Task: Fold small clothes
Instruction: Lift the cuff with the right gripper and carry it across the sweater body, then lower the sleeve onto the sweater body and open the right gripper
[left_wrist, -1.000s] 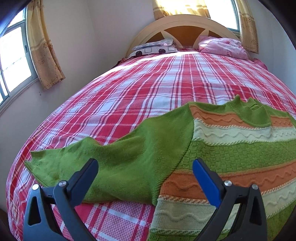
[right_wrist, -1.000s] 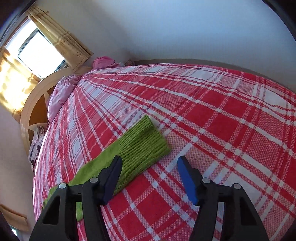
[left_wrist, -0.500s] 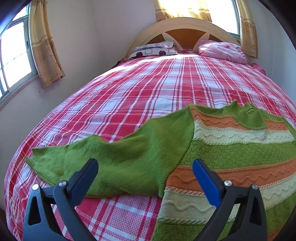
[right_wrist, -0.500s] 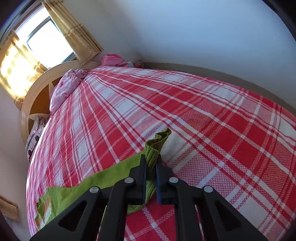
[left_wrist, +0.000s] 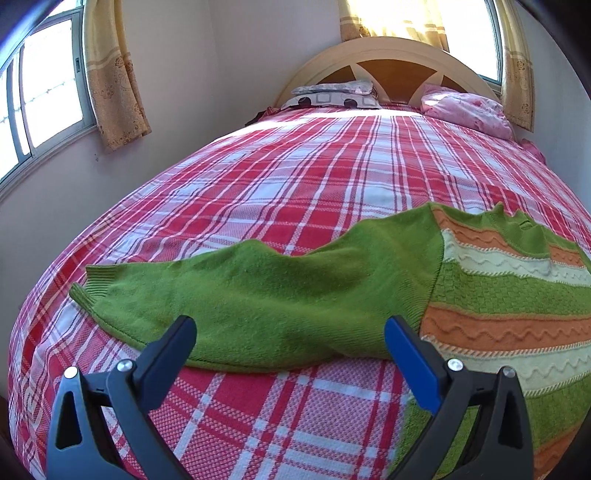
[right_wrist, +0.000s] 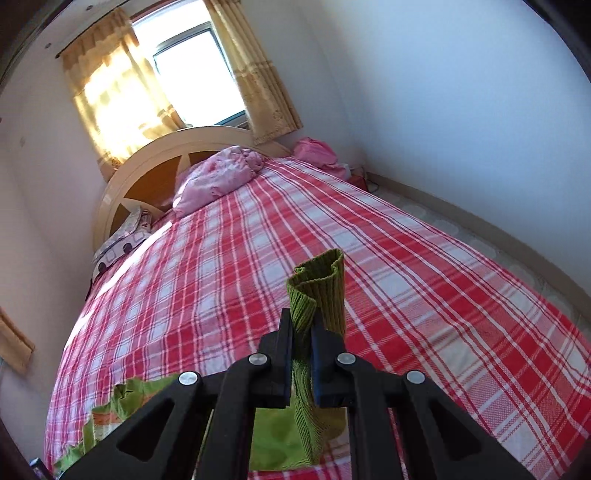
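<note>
A small knitted sweater (left_wrist: 509, 295), green with orange and cream stripes, lies flat on the red plaid bed (left_wrist: 295, 192). Its plain green left sleeve (left_wrist: 258, 295) stretches out to the left, the ribbed cuff (left_wrist: 92, 284) at its end. My left gripper (left_wrist: 290, 332) hovers open just above that sleeve, nothing between its fingers. In the right wrist view my right gripper (right_wrist: 302, 332) is shut on the ribbed cuff of the other sleeve (right_wrist: 325, 280), lifted off the bed, the cuff standing up past the fingertips. The sweater's body (right_wrist: 122, 402) shows low at the left.
At the far end of the bed stands a cream headboard (left_wrist: 391, 48) with a patterned pillow (left_wrist: 332, 96) and a pink bundle (left_wrist: 465, 110). Curtained windows (left_wrist: 48, 81) are at left and behind the headboard. A floor strip (right_wrist: 480, 229) runs along the right wall.
My right gripper closed on the right sleeve's cuff and lifted it off the bed while rolling. The left gripper slid sideways along the left sleeve, still open.
</note>
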